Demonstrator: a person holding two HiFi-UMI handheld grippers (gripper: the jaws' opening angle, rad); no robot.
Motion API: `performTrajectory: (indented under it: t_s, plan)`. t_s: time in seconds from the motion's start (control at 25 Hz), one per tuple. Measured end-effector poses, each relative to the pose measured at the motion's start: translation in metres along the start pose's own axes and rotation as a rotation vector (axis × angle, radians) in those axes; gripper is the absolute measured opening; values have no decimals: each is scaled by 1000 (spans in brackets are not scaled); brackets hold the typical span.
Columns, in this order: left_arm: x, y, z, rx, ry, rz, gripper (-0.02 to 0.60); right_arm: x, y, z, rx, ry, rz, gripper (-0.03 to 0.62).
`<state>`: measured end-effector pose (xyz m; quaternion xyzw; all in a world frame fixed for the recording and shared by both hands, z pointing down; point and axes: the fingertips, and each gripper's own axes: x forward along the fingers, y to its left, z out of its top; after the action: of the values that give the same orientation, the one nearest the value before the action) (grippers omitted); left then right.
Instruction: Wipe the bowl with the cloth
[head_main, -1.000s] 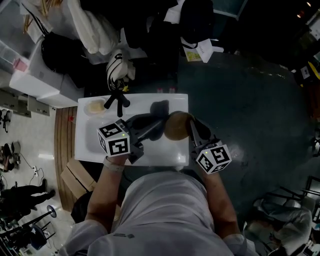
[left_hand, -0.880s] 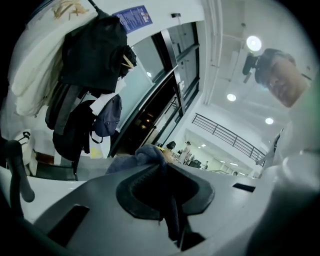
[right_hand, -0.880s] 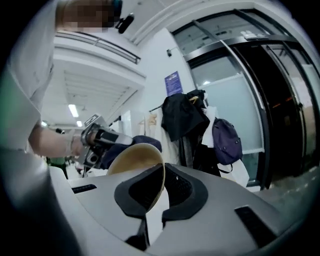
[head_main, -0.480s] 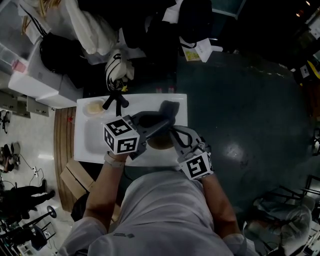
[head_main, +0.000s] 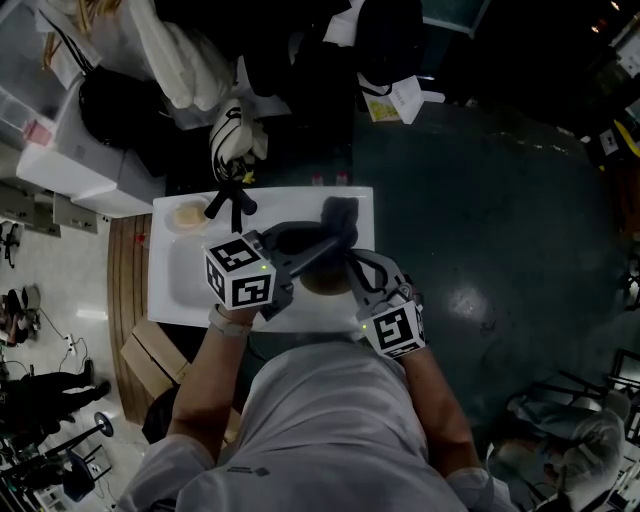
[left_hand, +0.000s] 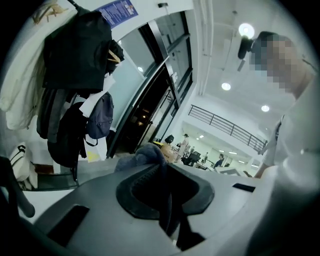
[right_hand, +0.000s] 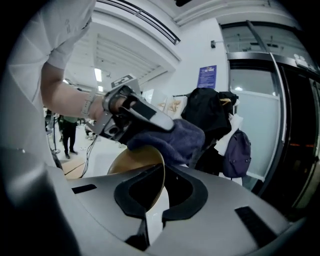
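A tan wooden bowl (right_hand: 134, 161) is tipped up on edge, and my right gripper (right_hand: 150, 200) is shut on its rim. In the head view the bowl (head_main: 318, 281) hangs above the white table (head_main: 168, 292), mostly hidden by both grippers. My left gripper (head_main: 325, 240) is shut on a dark blue-grey cloth (head_main: 337, 216), which bunches past its tips. In the right gripper view the cloth (right_hand: 172, 140) presses on the bowl's upper rim. The left gripper view shows the cloth (left_hand: 146, 154) pinched in my left gripper (left_hand: 167, 200). My right gripper (head_main: 347, 268) reaches in from the lower right.
A small dish with something pale (head_main: 188, 213) and a black tripod-like stand (head_main: 232, 202) sit at the table's far left. Jackets and a backpack (left_hand: 99, 116) hang beyond the table. Dark floor (head_main: 480, 200) lies to the right, cardboard boxes (head_main: 150, 350) to the left.
Over the last second my right gripper swung the bowl left and toward me, and the left gripper brought the cloth over it. Since half a second ago almost nothing has shifted.
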<state>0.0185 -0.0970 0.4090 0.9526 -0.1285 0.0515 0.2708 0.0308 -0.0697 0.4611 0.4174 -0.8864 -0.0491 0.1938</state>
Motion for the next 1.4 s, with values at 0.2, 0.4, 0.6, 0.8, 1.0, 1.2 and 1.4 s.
performTrajectory:
  t_s: [0.2,0.4,0.6,0.8,1.0,1.2,1.4]
  plan:
    - [-16,-22,33,-69,-124,-95,51,-5,-41,-35,328,66,-134,32]
    - [-11,-41,18,-133,-62,-196,51,-13,-66,-56,594,79,-232,32]
    - [11,-30,-29,-128,110,-92,52,-14,-73,-44,597,49,-298,32]
    - [24,-12,-45,-191,133,30,52,-15,-74,-23,504,11,-330,32]
    - [27,8,-43,-322,52,127,52,-14,-68,-11,419,8,-324,32]
    - [31,-2,-39,-317,26,82,54,-15,-73,-20,431,46,-357,32]
    - [25,-12,-27,-197,14,103,118,-23,-83,-43,540,93,-412,32]
